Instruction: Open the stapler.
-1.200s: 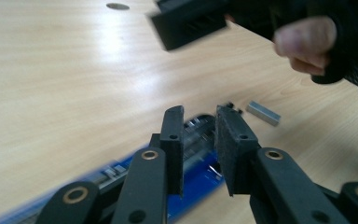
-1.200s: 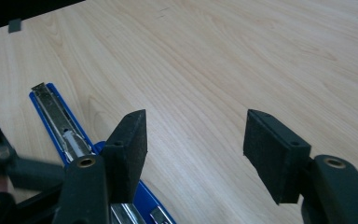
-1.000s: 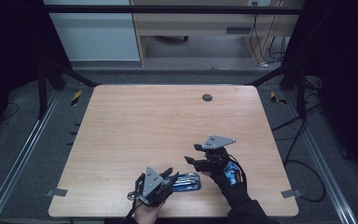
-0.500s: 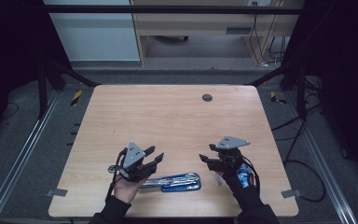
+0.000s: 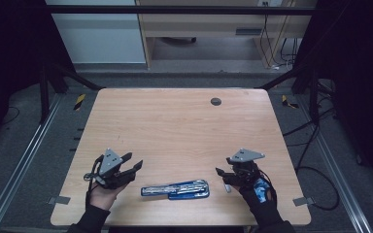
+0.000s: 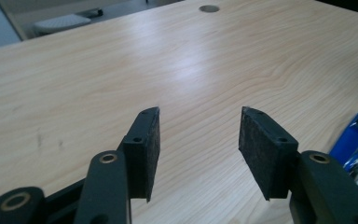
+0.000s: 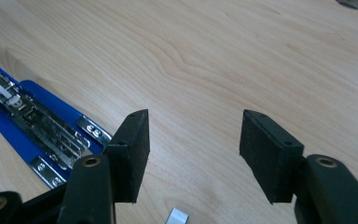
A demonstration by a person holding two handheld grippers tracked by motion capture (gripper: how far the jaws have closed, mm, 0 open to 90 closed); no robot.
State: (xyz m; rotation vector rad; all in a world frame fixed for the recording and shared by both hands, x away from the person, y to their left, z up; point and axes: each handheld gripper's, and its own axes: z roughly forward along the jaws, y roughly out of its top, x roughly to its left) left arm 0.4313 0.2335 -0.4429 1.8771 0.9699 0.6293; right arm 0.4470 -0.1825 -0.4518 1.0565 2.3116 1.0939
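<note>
- Blue clip mechanism (image 5: 176, 189) lies flat near the table's front edge, between left gripper (image 5: 137, 166) and right gripper (image 5: 220, 172), touching neither.
- Both grippers are spread, empty; the left's jaws have just been opening.
- Pale wood table (image 5: 175, 126), round grommet (image 5: 215, 101) far back.
- Beyond: dim floor, perhaps a desk.

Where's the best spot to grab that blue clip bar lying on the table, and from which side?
Probably from above, jaws across the narrow width of the blue clip bar near its middle. It lies flat and long on the table, so its ends offer little to pinch.
</note>
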